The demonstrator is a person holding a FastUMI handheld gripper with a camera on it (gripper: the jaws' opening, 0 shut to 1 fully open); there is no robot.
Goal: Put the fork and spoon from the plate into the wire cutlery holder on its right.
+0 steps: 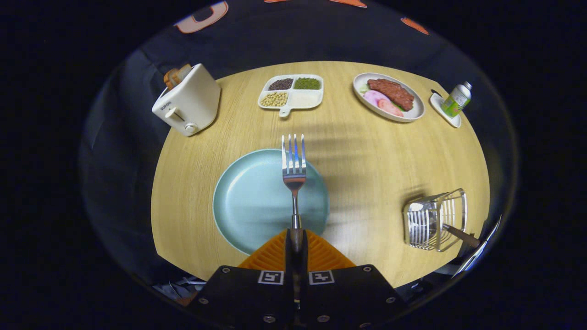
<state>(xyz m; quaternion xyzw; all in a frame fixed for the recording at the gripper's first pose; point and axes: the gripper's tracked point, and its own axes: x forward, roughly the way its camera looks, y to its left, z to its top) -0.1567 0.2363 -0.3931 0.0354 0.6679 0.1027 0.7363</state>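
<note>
Where the near edge of the round wooden tabletop [367,151] meets the view, the claw [296,240] sits clamped on the handle of a fork [294,160], both fingers pressed together around the stem.

Item 1, fork: metal, tines pointing away toward the far edge, held above the plate and reaching past its far rim.

Item 2, plate [257,197]: pale blue, round, near the near edge of the tabletop, just ahead of the fingers, its surface bare.

Item 3, wire cutlery holder [433,220]: silver, boxy, close to the near right edge of the tabletop, well apart from the plate. A brown-handled utensil [461,234] stands in it, handle leaning out to the right; whether it is the spoon cannot be told.

Item 4, toaster [188,101]: cream, at the far left edge, tilted, with slices of bread [176,75] standing in the slot.

Item 5, divided tray [293,94]: white, four sections, near the far edge at the middle; dark beans, green beans, yellow beans and one pale section.

Item 6, oval dish [412,112]: white, toward the far right edge, carrying a slab of meat [390,91] and pink slices beside it.

Item 7, small bottle [457,98]: green label, silver cap, tilted, on a small white saucer [447,114] at the far right edge, just beside the oval dish.
</note>
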